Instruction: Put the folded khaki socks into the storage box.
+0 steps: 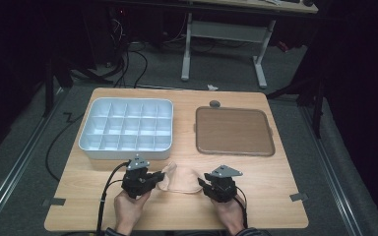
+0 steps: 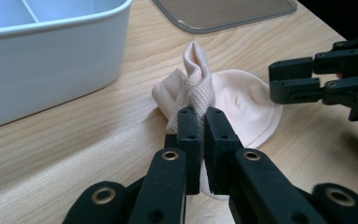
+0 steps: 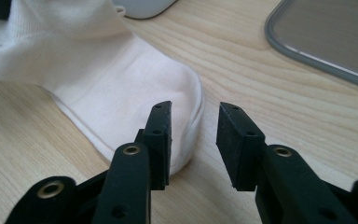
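Left claw (image 2: pixel 199 122): I'm pinching the ribbed cuff of the pale pink cotton sock (image 2: pixel 242 100), jaws clamped tight.
Right claw (image 3: pixel 195 122): I'm holding it parted, gripping nothing, at the toe end.
Sock: lying on the wooden surface (image 1: pixel 270 184), near the white compartment tray (image 1: pixel 126 129).

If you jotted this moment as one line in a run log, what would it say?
left gripper: shut on sock cuff, bunched up | right gripper: open at sock's rounded end, gripping nothing | divided bin and lid: beyond, untouched
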The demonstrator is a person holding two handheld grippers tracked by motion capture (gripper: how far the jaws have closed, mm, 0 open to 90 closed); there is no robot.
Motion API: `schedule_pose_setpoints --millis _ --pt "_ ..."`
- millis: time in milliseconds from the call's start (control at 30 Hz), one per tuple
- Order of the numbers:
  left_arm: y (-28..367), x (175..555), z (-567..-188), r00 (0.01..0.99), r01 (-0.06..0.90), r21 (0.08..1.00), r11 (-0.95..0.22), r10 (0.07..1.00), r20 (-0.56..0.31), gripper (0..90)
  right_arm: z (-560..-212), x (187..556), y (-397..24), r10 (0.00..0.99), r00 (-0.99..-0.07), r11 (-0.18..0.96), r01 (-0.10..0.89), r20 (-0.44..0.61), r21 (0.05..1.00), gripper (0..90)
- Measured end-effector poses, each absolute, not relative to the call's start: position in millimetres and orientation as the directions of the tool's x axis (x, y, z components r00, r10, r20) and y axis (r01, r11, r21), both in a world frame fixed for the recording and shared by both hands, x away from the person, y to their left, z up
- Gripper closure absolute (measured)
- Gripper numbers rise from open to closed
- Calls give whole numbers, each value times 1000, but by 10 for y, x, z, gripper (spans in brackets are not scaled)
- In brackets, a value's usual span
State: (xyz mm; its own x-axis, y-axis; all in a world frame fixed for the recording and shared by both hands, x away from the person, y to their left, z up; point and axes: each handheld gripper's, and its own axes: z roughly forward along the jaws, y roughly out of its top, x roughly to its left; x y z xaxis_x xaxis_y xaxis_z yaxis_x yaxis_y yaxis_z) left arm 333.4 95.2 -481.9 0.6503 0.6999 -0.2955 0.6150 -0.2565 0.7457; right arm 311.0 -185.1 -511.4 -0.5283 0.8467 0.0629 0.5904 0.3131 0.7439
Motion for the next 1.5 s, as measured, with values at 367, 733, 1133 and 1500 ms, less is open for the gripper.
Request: schedule_pose_setpoints --millis 367,733,1133,1500 --pt "811 3336 -4813 676 603 747 -280 676 -292 862 -5250 3156 -1870 843 -532 322 616 78 718 839" --pt "655 3372 -4814 705 582 751 -310 653 -277 858 -5262 3216 -1835 828 -559 364 599 47 714 860" --pt "483 3447 -4842 728 574 749 -332 626 -280 857 -5264 3242 -1849 818 -573 367 600 61 711 860" --pt "357 3477 -4884 740 569 744 -351 613 -277 855 -5259 3255 -1853 812 -581 375 600 62 707 860"
